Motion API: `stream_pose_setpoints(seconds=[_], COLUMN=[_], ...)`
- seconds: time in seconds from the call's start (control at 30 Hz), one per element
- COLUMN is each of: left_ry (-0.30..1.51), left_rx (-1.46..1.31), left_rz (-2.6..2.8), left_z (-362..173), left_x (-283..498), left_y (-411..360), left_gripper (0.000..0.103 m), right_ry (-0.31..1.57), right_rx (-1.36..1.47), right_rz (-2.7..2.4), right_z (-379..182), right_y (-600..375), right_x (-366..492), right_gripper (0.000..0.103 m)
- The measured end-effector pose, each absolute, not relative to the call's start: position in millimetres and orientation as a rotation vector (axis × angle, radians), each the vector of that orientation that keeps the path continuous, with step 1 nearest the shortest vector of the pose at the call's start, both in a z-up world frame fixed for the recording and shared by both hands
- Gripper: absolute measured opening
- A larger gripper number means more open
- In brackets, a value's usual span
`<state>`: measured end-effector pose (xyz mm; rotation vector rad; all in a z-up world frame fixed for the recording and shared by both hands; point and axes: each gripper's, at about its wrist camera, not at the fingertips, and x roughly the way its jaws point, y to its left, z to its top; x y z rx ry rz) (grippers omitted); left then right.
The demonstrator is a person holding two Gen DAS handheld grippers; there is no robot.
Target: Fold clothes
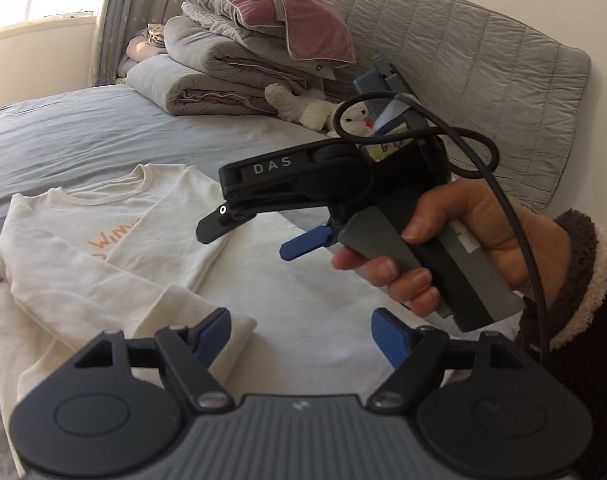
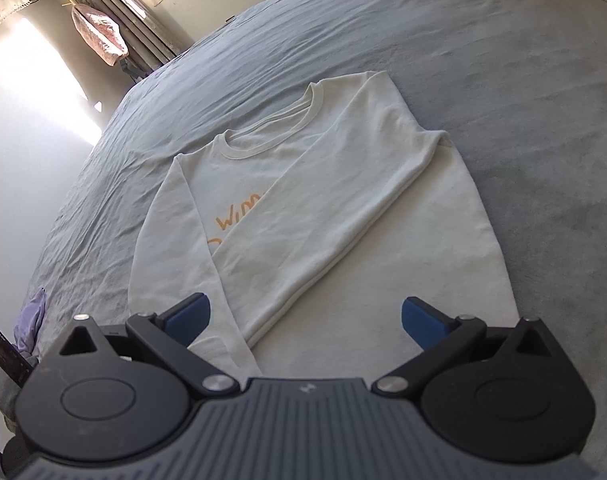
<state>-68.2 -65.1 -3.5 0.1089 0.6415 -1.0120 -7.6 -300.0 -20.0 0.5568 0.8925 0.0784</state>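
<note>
Cream sweatshirt flat on the grey-blue bed, one sleeve folded diagonally across the chest (orange print half covered). Left tongs wide, empty, over the hem area. Right tongs wide too, hovering above the sweatshirt, person's hand on the grip.

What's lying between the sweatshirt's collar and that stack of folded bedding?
Only bare blue-grey sheet, seen in the left wrist view. Nothing rests between the sweatshirt collar and the folded bedding; the stuffed toy lies to the stack's right.
</note>
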Motion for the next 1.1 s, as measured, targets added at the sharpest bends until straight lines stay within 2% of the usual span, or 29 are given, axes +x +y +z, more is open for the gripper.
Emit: stream_pose_setpoints(seconds=[0.17, 0.27, 0.43, 0.53, 0.57, 0.6, 0.63, 0.67, 0.7, 0.83, 0.97, 1.03, 1.1], left_ry=[0.64, 0.664, 0.745, 0.79, 0.791, 0.786, 0.779, 0.772, 0.765, 0.774, 0.786, 0.786, 0.783], left_rx=[0.088, 0.071, 0.024, -0.014, -0.023, -0.026, -0.025, -0.023, -0.02, 0.004, 0.029, 0.022, 0.001], left_rz=[-0.855, -0.705, -0.525, -0.439, -0.424, -0.409, -0.394, -0.379, -0.365, -0.307, -0.248, -0.241, -0.237], left_z=[1, -1, -13, -20, -23, -25, -26, -28, -30, -38, -46, -46, -45], left_x=[-49, -28, 1, 15, 17, 19, 21, 24, 26, 41, 55, 62, 71], left_y=[-43, -24, 4, 19, 23, 25, 27, 29, 31, 41, 50, 53, 55], left_gripper=[0.08, 0.08, 0.08, 0.078, 0.078, 0.078, 0.078, 0.078, 0.078, 0.075, 0.065, 0.063, 0.057], right_ry=[0.877, 0.849, 0.839, 0.855, 0.862, 0.873, 0.882, 0.889, 0.892, 0.891, 0.906, 0.949, 0.999], right_rx=[0.536, 0.498, 0.374, 0.277, 0.244, 0.204, 0.168, 0.136, 0.12, 0.148, 0.091, 0.061, 0.021], right_rz=[0.122, 0.174, 0.316, 0.368, 0.376, 0.378, 0.372, 0.36, 0.353, 0.377, 0.417, 0.468, 0.539], right_z=[-17, -13, -12, -17, -19, -22, -24, -26, -26, -18, -11, -12, -14], right_y=[-291, -279, -246, -228, -223, -217, -215, -213, -215, -238, -257, -264, -267], right_x=[-7, -7, -6, -6, -6, -7, -7, -7, -8, -21, -40, -45, -50], right_gripper=[0.102, 0.087, 0.082, 0.07, 0.061, 0.046, 0.038, 0.017, 0.008, 0.007, 0.007, 0.007, 0.012])
